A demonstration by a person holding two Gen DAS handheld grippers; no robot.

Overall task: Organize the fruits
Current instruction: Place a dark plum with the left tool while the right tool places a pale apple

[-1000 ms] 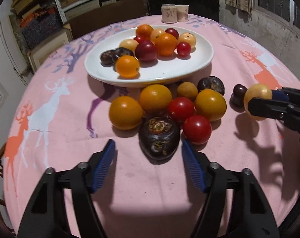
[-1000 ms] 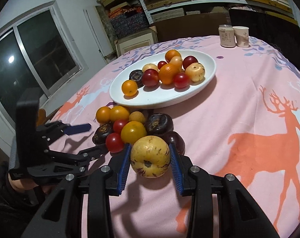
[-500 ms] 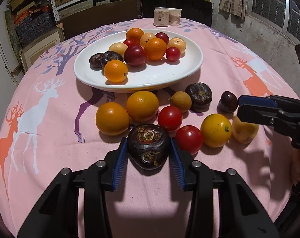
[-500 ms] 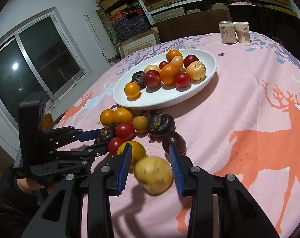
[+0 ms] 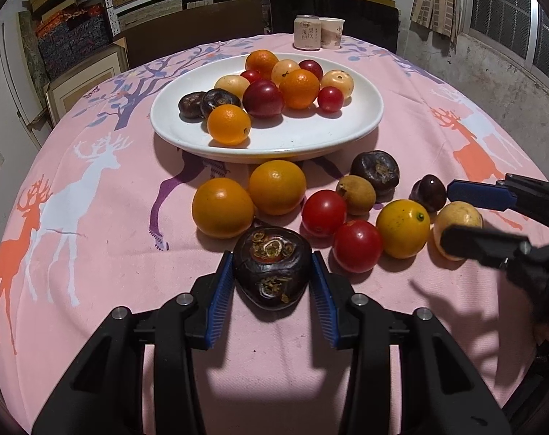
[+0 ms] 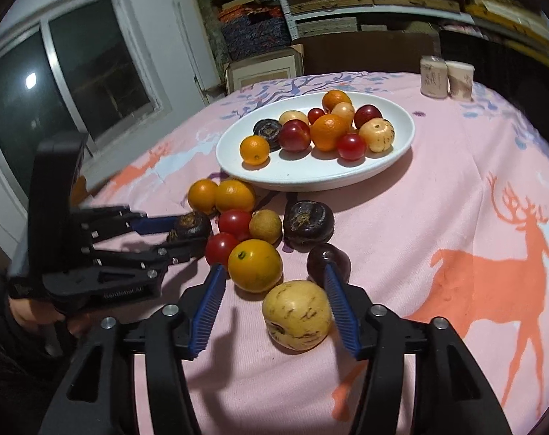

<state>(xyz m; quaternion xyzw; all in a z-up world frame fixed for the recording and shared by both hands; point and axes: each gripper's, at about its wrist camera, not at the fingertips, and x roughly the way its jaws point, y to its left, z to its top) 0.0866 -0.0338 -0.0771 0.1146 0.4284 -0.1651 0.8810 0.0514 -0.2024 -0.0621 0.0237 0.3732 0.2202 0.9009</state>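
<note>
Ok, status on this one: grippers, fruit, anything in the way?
Left gripper shut on dark wrinkled fruit. Right gripper just opening, yellow fruit loose on the cloth. White plate path unobstructed.

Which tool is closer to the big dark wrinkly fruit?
Left. The left tool has closed its two fingers on the big dark fruit. The right tool sits off to the side, its jaws just opened around a pale yellow fruit lying on the tablecloth.

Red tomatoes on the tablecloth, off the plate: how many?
2 red tomatoes: one beside the small brown fruit, the other beside the yellow-orange fruit; none seem hidden.
</note>
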